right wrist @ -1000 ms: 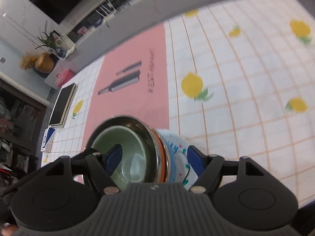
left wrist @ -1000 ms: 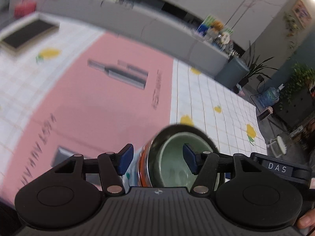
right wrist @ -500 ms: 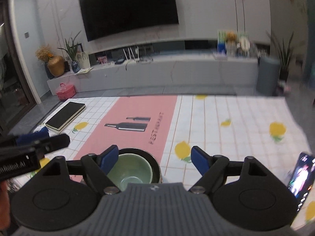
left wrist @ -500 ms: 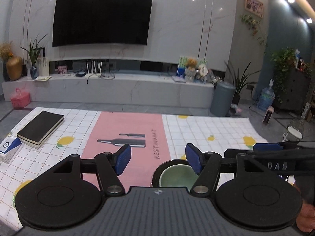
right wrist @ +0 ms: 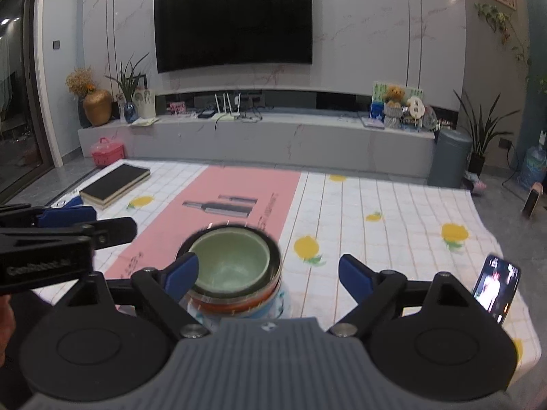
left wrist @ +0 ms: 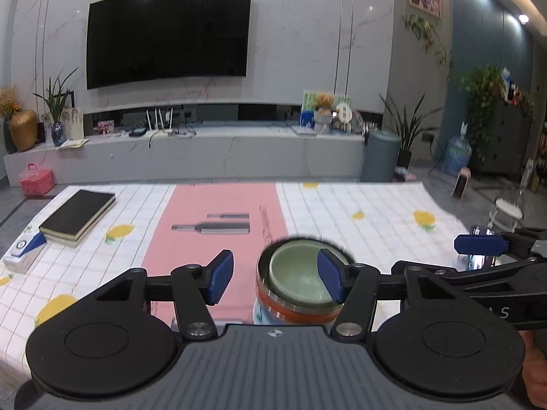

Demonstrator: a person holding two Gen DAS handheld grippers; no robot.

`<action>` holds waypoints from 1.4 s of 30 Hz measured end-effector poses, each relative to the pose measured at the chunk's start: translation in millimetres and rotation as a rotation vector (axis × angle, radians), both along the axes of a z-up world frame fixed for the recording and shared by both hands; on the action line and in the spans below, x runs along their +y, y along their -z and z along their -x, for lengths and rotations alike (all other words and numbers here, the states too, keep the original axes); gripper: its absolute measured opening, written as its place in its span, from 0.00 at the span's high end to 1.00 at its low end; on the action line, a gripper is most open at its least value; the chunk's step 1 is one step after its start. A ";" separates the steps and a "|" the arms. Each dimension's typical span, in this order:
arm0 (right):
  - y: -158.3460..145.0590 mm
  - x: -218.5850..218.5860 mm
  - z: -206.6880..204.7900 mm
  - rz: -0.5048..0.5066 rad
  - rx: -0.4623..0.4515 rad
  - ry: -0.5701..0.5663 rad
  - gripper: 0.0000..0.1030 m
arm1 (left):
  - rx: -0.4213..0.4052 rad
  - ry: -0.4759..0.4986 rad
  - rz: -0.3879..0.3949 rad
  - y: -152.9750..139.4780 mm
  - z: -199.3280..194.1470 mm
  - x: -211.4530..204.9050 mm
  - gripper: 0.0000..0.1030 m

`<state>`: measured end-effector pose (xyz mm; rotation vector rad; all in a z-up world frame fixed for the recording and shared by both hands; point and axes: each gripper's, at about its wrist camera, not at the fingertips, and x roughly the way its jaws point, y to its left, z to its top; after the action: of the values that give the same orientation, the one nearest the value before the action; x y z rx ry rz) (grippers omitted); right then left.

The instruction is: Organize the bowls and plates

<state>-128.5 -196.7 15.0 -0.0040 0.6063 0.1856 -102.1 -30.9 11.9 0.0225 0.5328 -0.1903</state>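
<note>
A stack of bowls stands on the tablecloth: a pale green bowl (left wrist: pixel 296 273) nested in a steel bowl with an orange band (left wrist: pixel 290 307), on a white patterned bowl (right wrist: pixel 277 302). In the right wrist view the green bowl (right wrist: pixel 232 263) sits low centre. My left gripper (left wrist: pixel 275 278) is open and empty, just behind the stack; its right fingertip overlaps the bowl rim in view. My right gripper (right wrist: pixel 265 275) is open and empty, with the stack between its fingers in view. Each gripper shows at the edge of the other's view.
A black book (left wrist: pixel 78 213) and a small blue-white box (left wrist: pixel 24 249) lie at the table's left. A phone (right wrist: pixel 495 287) with a lit screen leans at the right. The checked cloth has a pink centre strip (left wrist: pixel 222 225). A TV wall and a low cabinet lie beyond.
Both grippers have tilted up from looking down at the table to a level view and drawn back from the stack. The bowls stay stacked on the cloth.
</note>
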 end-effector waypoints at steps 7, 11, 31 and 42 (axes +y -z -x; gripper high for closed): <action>28.2 7.3 2.8 0.033 0.048 0.010 0.15 | 0.061 -0.057 -0.019 26.9 4.6 3.6 0.35; 39.3 6.7 0.4 0.018 0.083 0.028 0.15 | 0.077 -0.069 -0.049 36.0 4.6 4.3 0.31; 61.6 10.5 -11.3 0.020 0.147 0.033 0.15 | 0.216 -0.072 -0.079 55.7 -8.4 2.0 0.27; 61.4 10.9 -10.8 0.020 0.145 0.030 0.15 | 0.217 -0.071 -0.072 55.3 -8.2 3.4 0.27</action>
<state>-117.7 -185.8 -46.4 -0.0007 0.7527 0.1514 -93.8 -27.5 -43.3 0.0539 0.7556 -0.1043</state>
